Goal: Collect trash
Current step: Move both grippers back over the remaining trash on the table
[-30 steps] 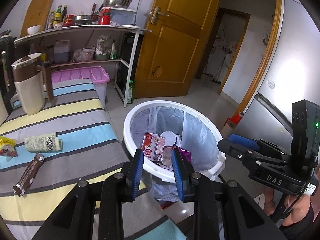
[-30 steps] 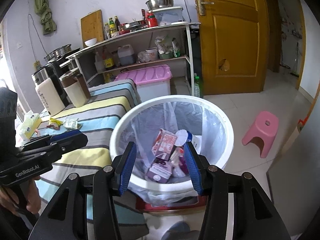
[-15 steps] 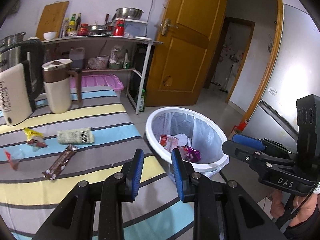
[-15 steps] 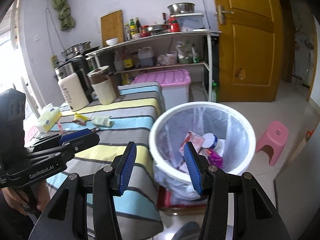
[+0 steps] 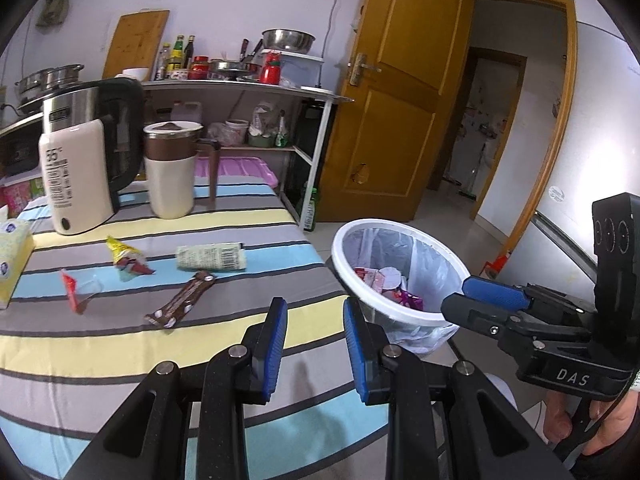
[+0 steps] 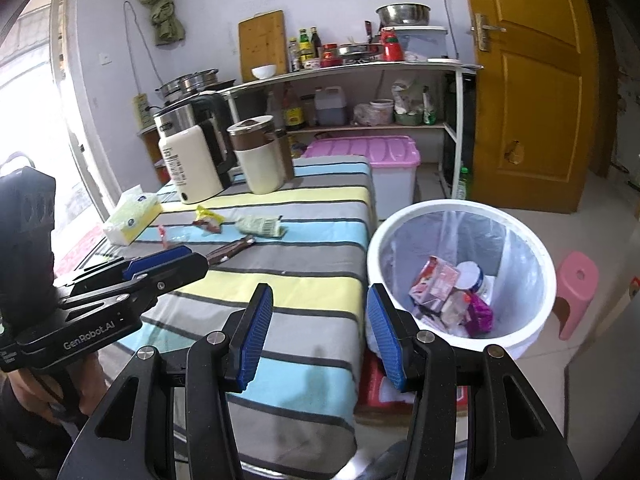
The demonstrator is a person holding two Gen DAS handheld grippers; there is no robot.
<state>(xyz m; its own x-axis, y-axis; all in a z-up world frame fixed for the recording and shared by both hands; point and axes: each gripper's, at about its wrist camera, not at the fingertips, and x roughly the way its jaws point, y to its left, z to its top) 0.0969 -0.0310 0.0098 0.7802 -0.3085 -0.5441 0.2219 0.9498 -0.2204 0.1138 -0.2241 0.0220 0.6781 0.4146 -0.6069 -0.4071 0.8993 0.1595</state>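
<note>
Several wrappers lie on the striped table [image 5: 120, 344]: a brown bar wrapper [image 5: 182, 300], a pale green crumpled packet [image 5: 211, 257], a yellow and red wrapper [image 5: 126, 258] and a red and clear one [image 5: 76, 286]. My left gripper [image 5: 315, 308] is open and empty above the table's near right part, short of the brown wrapper. My right gripper [image 6: 320, 300] is open and empty over the table edge beside the white lined bin [image 6: 452, 203]. The bin holds cartons and wrappers. Each gripper shows in the other's view: the right gripper [image 5: 492, 296] and the left gripper [image 6: 168, 260].
At the table's far end stand a kettle [image 5: 76, 176] and a brown-lidded jug [image 5: 170, 176]; a tissue box [image 5: 12, 256] sits at its left. The bin [image 5: 404, 314] stands on the floor right of the table. Beyond are a pink-lidded box [image 6: 372, 152], a pink stool [image 6: 576, 288] and shelves.
Both grippers have drawn back from over the bin and swung left toward the table. The bin has slid right in both views and more wrappers show. Neither gripper's jaw gap has changed.
</note>
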